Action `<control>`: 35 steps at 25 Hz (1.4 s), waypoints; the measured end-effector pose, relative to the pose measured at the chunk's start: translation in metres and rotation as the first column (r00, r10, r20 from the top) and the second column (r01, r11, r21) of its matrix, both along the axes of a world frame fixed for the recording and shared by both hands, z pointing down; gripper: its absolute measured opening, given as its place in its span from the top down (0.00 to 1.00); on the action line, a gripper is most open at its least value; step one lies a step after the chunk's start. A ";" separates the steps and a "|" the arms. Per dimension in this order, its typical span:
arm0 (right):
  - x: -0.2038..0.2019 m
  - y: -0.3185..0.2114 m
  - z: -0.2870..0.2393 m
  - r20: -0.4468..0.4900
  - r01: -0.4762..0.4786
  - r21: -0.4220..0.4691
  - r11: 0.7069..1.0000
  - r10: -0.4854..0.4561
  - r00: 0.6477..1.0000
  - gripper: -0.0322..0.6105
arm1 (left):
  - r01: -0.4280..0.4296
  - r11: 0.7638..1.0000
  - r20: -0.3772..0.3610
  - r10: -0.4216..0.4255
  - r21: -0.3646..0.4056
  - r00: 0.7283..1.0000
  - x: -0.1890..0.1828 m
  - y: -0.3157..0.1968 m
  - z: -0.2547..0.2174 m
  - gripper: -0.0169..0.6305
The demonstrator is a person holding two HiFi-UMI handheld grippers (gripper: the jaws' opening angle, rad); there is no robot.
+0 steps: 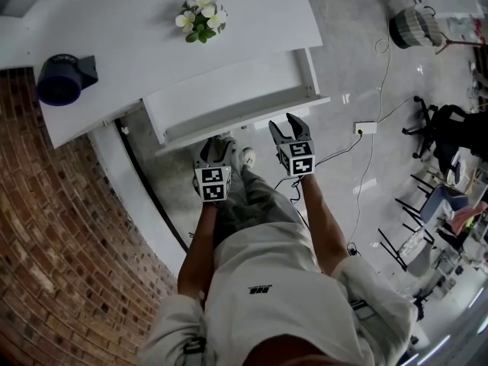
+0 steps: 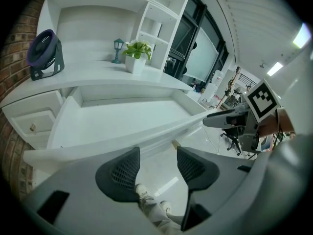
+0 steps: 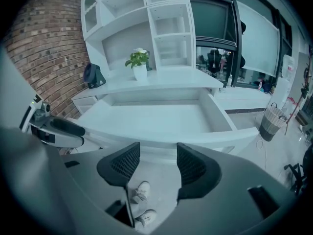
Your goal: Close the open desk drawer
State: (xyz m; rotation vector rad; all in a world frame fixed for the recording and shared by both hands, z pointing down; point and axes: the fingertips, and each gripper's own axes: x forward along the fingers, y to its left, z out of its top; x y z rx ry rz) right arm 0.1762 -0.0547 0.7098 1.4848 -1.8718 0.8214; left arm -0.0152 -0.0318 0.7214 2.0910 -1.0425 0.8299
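The wide white desk drawer (image 1: 229, 97) is pulled out from under the desk top, empty inside (image 2: 122, 119) (image 3: 156, 116). Its front panel (image 1: 244, 124) faces me. My left gripper (image 1: 216, 152) is just in front of the panel's left half, jaws open, nothing between them (image 2: 157, 166). My right gripper (image 1: 290, 128) hovers at the panel's right half, also open and empty (image 3: 155, 163). Neither gripper clearly touches the drawer front.
On the white desk (image 1: 137, 29) stand a potted plant (image 1: 202, 19) and a dark fan (image 1: 61, 78). A brick wall (image 1: 53, 227) runs along the left. Cables and a power strip (image 1: 364, 127) lie on the floor at right, near chairs (image 1: 442, 128). My feet (image 3: 139, 192) show below.
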 end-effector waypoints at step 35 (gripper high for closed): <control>-0.002 -0.059 -0.003 -0.010 0.011 -0.013 1.000 -0.011 1.000 0.60 | 0.053 0.998 -0.003 -0.053 0.015 0.999 -0.006 -0.059 -0.004 0.59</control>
